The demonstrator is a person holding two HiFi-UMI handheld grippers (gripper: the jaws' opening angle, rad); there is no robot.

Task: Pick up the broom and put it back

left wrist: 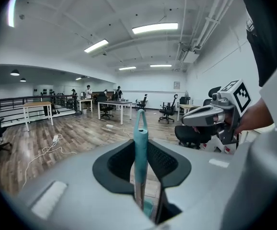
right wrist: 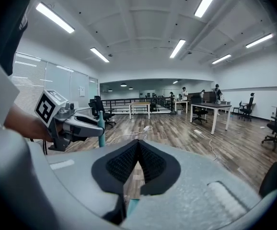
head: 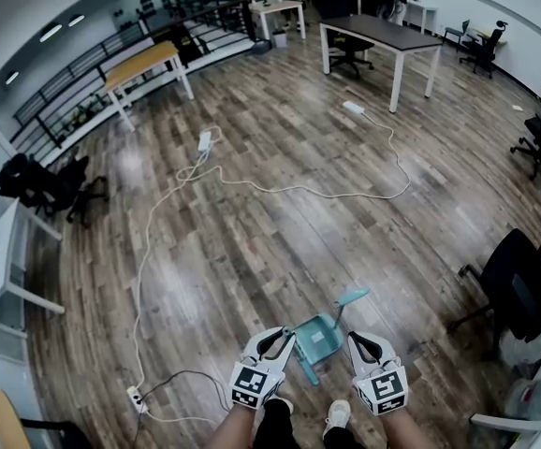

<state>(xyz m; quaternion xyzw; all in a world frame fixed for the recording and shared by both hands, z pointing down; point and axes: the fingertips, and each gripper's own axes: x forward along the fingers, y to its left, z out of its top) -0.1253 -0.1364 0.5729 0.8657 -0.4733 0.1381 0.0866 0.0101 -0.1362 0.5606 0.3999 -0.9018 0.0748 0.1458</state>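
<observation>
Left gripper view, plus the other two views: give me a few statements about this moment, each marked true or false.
1. The left hand-held gripper is closed on the teal broom handle. True.
2. That handle lies flat on the floor. False: it stands upright between the jaws.
3. A white cable snakes across the wooden floor. True.
4. The right hand-held gripper has its jaws wide apart. False: its tips meet.
5. The dustpan between the two grippers is red. False: it is teal.
</observation>
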